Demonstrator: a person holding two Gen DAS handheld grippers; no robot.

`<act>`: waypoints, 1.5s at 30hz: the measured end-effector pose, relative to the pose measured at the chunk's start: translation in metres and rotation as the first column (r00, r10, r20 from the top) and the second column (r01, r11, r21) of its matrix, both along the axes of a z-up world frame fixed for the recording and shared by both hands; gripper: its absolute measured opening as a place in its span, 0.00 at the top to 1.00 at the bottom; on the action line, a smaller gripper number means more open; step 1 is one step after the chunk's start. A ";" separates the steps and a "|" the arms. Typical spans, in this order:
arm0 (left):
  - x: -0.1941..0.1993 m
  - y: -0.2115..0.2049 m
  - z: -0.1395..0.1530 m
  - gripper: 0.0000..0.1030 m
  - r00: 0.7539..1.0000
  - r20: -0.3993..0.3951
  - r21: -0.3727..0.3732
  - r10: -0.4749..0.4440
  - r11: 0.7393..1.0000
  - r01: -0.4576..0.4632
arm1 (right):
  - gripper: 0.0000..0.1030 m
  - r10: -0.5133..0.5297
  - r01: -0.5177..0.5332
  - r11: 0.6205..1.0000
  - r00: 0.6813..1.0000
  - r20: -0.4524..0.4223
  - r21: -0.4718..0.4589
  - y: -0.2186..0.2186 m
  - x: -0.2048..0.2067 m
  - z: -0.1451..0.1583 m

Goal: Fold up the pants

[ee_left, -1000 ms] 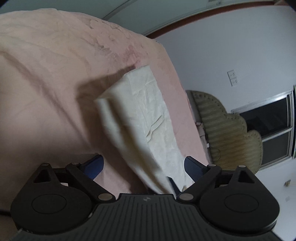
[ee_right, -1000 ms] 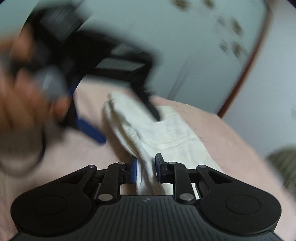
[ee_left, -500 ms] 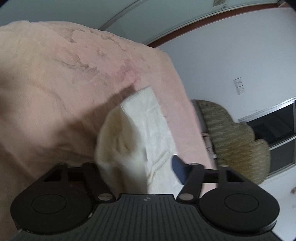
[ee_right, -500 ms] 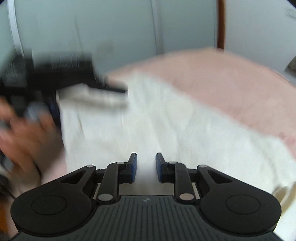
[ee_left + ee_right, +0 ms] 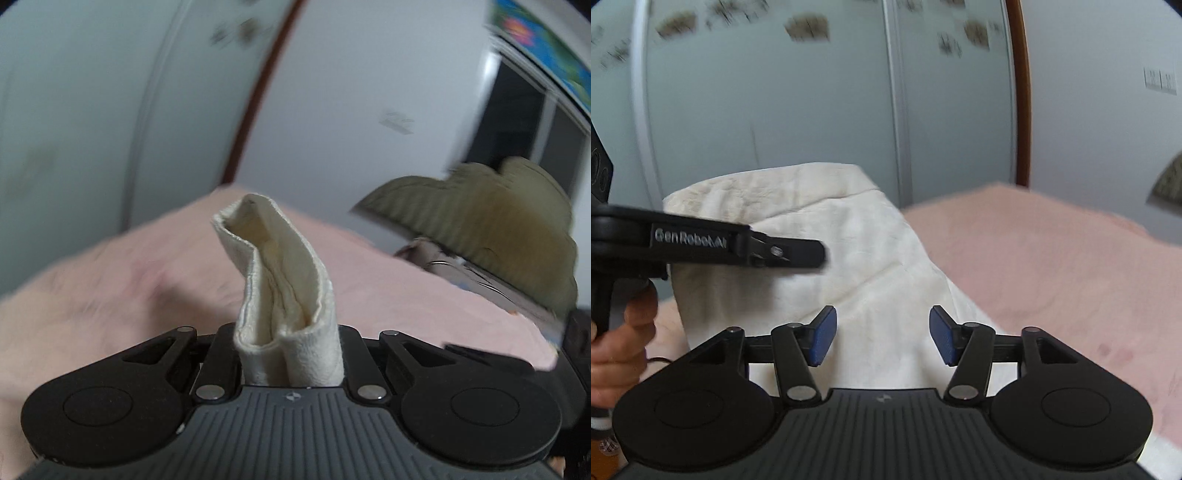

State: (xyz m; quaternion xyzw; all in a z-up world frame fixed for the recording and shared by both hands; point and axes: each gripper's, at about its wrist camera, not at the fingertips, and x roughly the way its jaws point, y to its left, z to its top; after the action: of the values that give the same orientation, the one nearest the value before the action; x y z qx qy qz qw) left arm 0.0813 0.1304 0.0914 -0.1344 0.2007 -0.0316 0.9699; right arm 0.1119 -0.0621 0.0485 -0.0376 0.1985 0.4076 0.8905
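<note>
The cream pants (image 5: 827, 258) hang lifted above the pink bed (image 5: 1052, 258). My left gripper (image 5: 290, 350) is shut on a folded edge of the pants (image 5: 280, 280), which sticks up between its jaws. That gripper also shows from the side in the right wrist view (image 5: 783, 253), pinching the cloth at the left. My right gripper (image 5: 882, 336) is open, with the cloth draped between and below its blue pads (image 5: 823, 336) but not gripped.
The pink bed (image 5: 110, 295) spreads below. An olive scalloped headboard or chair (image 5: 498, 229) stands at the right. Pale wardrobe doors (image 5: 812, 110) and a wall lie behind, with a window (image 5: 517, 122) at the far right.
My left gripper closed on the pants' edge and lifted it. My right gripper opened and let go of the cloth. Both views swung up toward the wall.
</note>
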 end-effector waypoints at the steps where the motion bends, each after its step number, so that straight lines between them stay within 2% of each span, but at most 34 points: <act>1: -0.007 -0.014 0.005 0.88 1.000 0.024 0.028 -0.021 0.999 0.020 | 0.33 0.019 -0.019 1.000 1.000 0.024 0.011 -0.009 -0.004 0.004; 2: -0.012 -0.028 0.009 0.88 0.998 0.047 0.058 -0.045 0.997 0.042 | 0.30 0.036 -0.036 0.999 0.998 0.053 0.011 -0.019 -0.008 0.008; 6: -0.027 -0.088 0.012 0.87 0.986 0.101 0.180 -0.129 0.978 0.110 | 0.30 0.055 -0.051 0.998 0.985 0.164 -0.029 -0.062 -0.026 0.014; 11: -0.033 -0.151 0.006 0.86 0.964 0.100 0.228 -0.245 0.949 0.217 | 0.30 0.026 -0.024 1.000 0.986 0.163 -0.009 -0.127 -0.035 0.012; 15: -0.027 -0.198 -0.007 0.85 0.937 0.082 0.265 -0.340 0.914 0.308 | 0.30 -0.042 0.040 0.999 0.992 0.116 0.019 -0.172 -0.041 0.005; 19: -0.014 -0.232 -0.024 0.84 0.911 0.030 0.252 -0.411 0.885 0.391 | 0.29 -0.117 0.115 0.993 0.991 0.069 0.035 -0.202 -0.047 -0.006; 23: -0.008 -0.257 -0.042 0.84 0.894 -0.003 0.253 -0.448 0.864 0.434 | 0.29 -0.166 0.165 0.986 0.985 0.045 0.032 -0.227 -0.053 -0.018; 31: -0.003 -0.295 -0.066 0.84 0.874 -0.038 0.238 -0.484 0.845 0.478 | 0.29 -0.231 0.231 0.973 0.972 0.033 0.011 -0.264 -0.061 -0.036; 38: 0.004 -0.318 -0.076 0.83 0.852 -0.064 0.227 -0.520 0.824 0.519 | 0.29 -0.281 0.281 0.960 0.960 0.008 0.004 -0.279 -0.067 -0.045; 39: 0.005 -0.319 -0.079 0.78 0.848 -0.072 0.222 -0.526 0.820 0.527 | 0.29 -0.292 0.292 0.957 0.957 -0.003 -0.003 -0.280 -0.067 -0.047; 42: 0.015 -0.324 -0.088 0.72 0.825 -0.137 0.181 -0.548 0.805 0.565 | 0.29 -0.343 0.341 0.939 0.938 -0.055 -0.042 -0.280 -0.066 -0.051; 44: 0.020 -0.325 -0.093 0.62 0.797 -0.173 0.148 -0.578 0.785 0.601 | 0.29 -0.388 0.383 0.921 0.916 -0.104 -0.065 -0.285 -0.068 -0.056; 45: 0.021 -0.325 -0.094 0.51 0.779 -0.183 0.130 -0.599 0.771 0.623 | 0.29 -0.413 0.406 0.910 0.901 -0.133 -0.078 -0.289 -0.070 -0.057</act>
State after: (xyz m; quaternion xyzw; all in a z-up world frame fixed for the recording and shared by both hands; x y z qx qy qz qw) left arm 0.1021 -0.1946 -0.0030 0.0262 0.2987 -0.3182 0.8993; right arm 0.0422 -0.3515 -0.0089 0.0135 0.2764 0.2080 0.9382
